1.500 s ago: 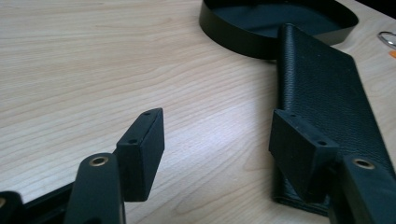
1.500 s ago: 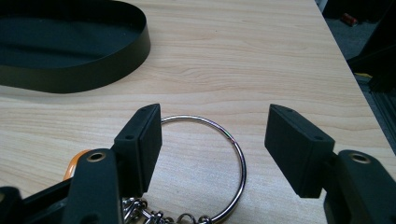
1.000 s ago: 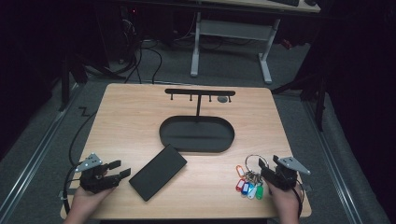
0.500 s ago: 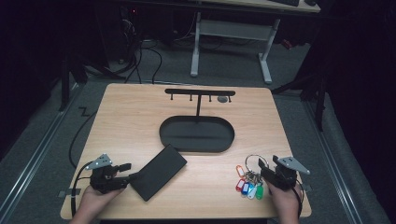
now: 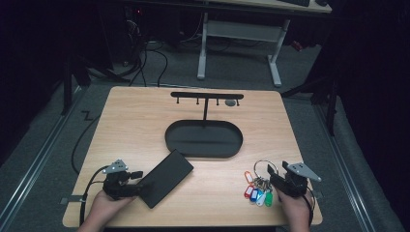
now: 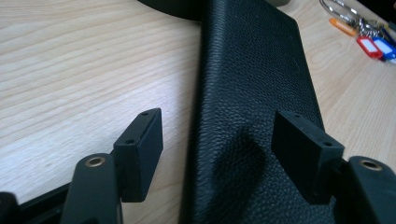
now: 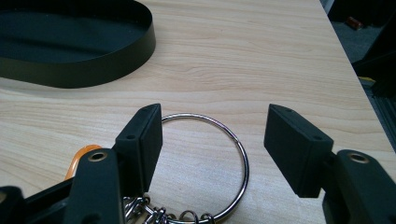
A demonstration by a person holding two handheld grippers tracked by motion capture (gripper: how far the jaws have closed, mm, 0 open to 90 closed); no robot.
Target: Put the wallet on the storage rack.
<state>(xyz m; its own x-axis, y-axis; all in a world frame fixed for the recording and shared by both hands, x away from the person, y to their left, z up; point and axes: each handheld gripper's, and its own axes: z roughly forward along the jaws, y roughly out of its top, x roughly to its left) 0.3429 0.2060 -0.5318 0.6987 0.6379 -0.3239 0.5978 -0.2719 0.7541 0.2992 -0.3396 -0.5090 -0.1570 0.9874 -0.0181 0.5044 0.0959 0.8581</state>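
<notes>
On the wooden bench (image 5: 145, 121) the left claw (image 6: 217, 149), jaws just widened, straddles the black case's (image 6: 257, 93) edge, seemingly untouched; right claw (image 7: 212, 140) gapes over the key ring (image 7: 205, 163); closing comes next.

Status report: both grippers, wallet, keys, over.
Left gripper open, jaws just widened, straddling wallet edge, not clamped. Right gripper open over key ring, no grip. Tray beyond; nothing in the way.
</notes>
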